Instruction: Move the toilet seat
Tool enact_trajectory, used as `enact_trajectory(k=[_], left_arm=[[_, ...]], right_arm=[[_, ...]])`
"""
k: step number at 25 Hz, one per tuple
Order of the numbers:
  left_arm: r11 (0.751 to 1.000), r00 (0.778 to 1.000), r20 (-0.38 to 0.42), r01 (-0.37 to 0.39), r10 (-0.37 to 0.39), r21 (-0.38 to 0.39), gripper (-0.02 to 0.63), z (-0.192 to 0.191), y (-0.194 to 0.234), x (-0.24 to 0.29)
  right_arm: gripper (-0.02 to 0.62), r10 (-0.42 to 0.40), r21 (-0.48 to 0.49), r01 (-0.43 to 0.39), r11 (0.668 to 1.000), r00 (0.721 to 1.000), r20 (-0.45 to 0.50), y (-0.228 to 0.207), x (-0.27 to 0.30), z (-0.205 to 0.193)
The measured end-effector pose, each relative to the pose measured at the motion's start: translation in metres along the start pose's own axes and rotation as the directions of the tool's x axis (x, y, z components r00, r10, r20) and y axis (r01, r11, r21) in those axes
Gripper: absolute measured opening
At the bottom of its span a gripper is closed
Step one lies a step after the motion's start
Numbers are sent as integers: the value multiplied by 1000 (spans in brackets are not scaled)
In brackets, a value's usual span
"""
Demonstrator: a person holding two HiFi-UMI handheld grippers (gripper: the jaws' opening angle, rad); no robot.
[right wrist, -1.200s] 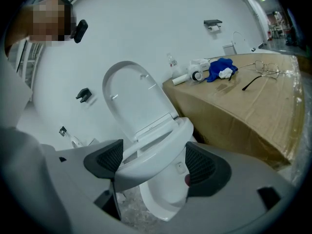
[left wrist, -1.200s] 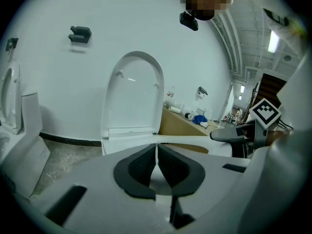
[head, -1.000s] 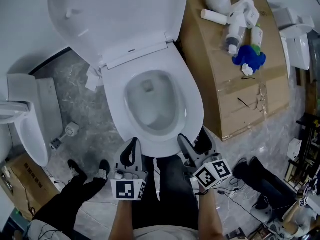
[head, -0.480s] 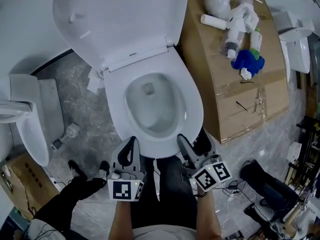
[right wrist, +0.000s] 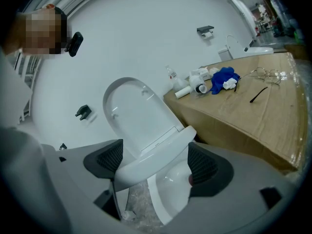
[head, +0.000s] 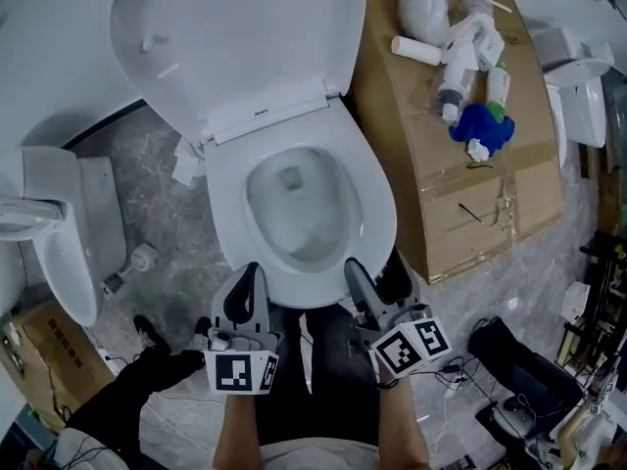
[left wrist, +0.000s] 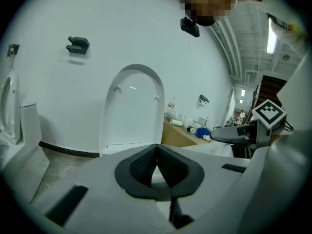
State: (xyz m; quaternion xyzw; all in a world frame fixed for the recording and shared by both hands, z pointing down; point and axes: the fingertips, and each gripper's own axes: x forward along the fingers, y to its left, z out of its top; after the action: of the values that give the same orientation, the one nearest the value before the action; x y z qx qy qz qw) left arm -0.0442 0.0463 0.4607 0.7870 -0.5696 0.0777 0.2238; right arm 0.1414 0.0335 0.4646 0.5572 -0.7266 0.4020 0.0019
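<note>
Right tool (right wrist: 156, 164) wide, toilet seat (head: 378, 209) front rim between jaws, not clamped; left tool (left wrist: 157, 168) shut, empty. Should clamp the rim squarely before lifting towards lid (head: 235, 37).

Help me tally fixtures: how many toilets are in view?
2 for sure: the open toilet in the centre and a second toilet at the left edge. A white fixture at the right edge may be a third.
</note>
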Motion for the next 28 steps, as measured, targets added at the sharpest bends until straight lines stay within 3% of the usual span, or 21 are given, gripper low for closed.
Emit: enact_trajectory(k=[5, 7, 10, 15, 22, 28], left_arm=[[1000, 1000, 18, -8, 8, -5, 9, 14, 3, 2], [1000, 1000, 22, -8, 8, -3, 9, 19, 4, 3], [1000, 999, 33, -11, 11, -6, 9, 26, 8, 5], [1000, 999, 43, -7, 8, -11, 9, 41, 10, 8], [1000, 999, 54, -3, 3, -10, 9, 57, 14, 13], [1000, 997, 78, -2, 3, -13, 9, 76, 20, 17]], right_arm=[[397, -30, 13, 29, 999, 999, 36, 7, 2, 13], [397, -61, -83, 66, 994, 996, 62, 12, 2, 21], [394, -70, -270, 91, 959, 994, 86, 24, 5, 35], [384, -10, -358, 40, 933, 996, 86, 40, 12, 49], [240, 70, -467, -18, 884, 993, 95, 68, 19, 62], [189, 140, -506, -65, 860, 984, 112, 85, 25, 77]])
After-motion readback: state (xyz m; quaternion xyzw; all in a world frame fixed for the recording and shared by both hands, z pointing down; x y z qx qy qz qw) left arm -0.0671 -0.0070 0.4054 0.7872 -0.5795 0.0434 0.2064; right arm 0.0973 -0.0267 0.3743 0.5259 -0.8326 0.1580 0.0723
